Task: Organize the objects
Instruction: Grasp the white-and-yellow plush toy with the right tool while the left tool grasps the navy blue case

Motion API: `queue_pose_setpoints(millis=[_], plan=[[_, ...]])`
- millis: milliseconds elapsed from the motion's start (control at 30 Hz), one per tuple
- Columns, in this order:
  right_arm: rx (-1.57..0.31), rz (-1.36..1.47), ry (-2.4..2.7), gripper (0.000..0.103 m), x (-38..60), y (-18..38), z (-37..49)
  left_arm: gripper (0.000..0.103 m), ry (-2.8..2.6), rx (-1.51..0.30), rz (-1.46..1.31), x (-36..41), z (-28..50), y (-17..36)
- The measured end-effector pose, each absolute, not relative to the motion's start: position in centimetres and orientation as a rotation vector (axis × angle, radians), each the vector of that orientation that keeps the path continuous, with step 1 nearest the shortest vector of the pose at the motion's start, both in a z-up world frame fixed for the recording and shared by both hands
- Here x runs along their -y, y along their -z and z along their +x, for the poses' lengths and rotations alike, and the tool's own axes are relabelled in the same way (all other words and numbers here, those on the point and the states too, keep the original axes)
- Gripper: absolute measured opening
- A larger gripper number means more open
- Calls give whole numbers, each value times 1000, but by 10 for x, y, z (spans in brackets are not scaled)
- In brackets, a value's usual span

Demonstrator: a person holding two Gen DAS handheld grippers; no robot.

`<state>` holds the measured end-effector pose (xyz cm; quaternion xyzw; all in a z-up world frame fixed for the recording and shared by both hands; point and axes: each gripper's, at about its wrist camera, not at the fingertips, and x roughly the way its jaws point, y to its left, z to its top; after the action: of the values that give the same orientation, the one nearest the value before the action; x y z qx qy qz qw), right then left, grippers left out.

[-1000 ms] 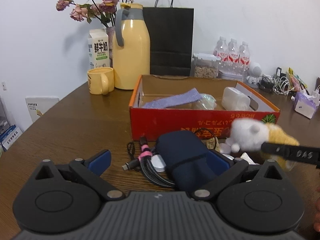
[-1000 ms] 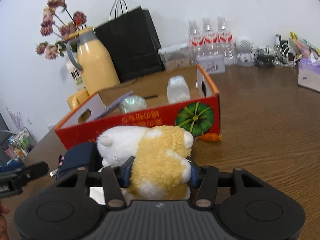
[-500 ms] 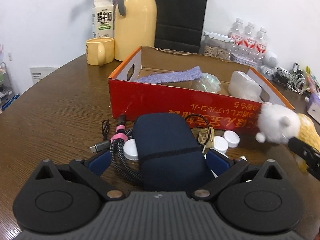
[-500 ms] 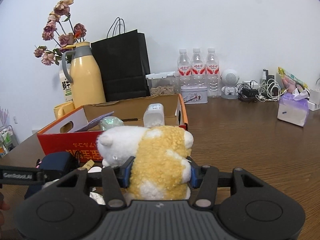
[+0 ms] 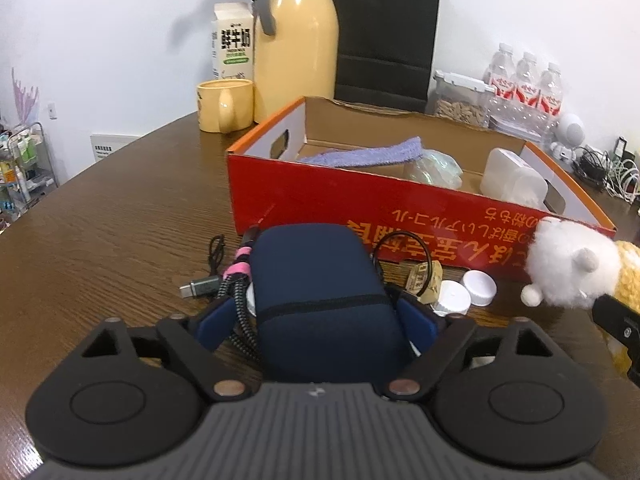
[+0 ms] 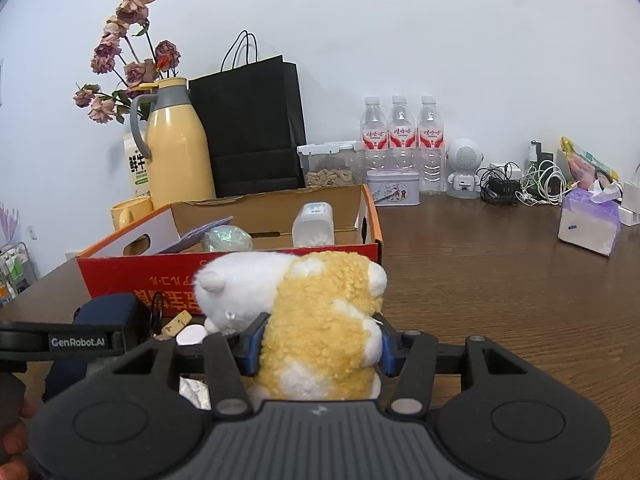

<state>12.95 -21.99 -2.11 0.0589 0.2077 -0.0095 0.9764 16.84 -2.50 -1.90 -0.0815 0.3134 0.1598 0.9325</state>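
My left gripper [image 5: 316, 320] has its blue pads around a navy blue pouch [image 5: 320, 296] that lies on the table in front of the red cardboard box [image 5: 400, 208]; the right pad touches it and a braided cable sits beside the left pad. My right gripper [image 6: 316, 344] is shut on a yellow and white plush toy [image 6: 320, 320] and holds it above the table, right of the pouch. The toy also shows in the left wrist view [image 5: 568, 268]. The box holds a purple cloth [image 5: 372, 152], a clear wrapped ball [image 5: 432, 168] and a white plastic jar [image 5: 512, 180].
A braided cable with a pink tie [image 5: 236, 280], white caps [image 5: 464, 292] and a small paper packet [image 5: 424, 280] lie by the pouch. A yellow mug [image 5: 224, 104], yellow jug [image 5: 296, 36], black bag [image 5: 384, 32], water bottles [image 6: 400, 136] and a tissue pack [image 6: 588, 224] stand behind.
My left gripper has moved forward over the navy pouch and its pads have narrowed around it. My right gripper has lifted the plush toy higher, level with the box rim.
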Motion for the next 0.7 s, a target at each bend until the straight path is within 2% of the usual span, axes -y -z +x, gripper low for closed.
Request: queue_pose_setpoints(millis=[167, 333, 400, 700], plan=[[-421, 115, 18, 51, 220, 21, 129, 83, -324, -635, -165, 25, 165, 18], [-421, 113, 19, 51, 220, 21, 128, 67, -301, -617, -152, 24, 159, 16], [-422, 113, 19, 51, 220, 21, 128, 64, -276, -609, -144, 22, 157, 14], [-418, 102, 21, 51, 219, 20, 127, 62, -219, -602, -144, 13, 144, 9]])
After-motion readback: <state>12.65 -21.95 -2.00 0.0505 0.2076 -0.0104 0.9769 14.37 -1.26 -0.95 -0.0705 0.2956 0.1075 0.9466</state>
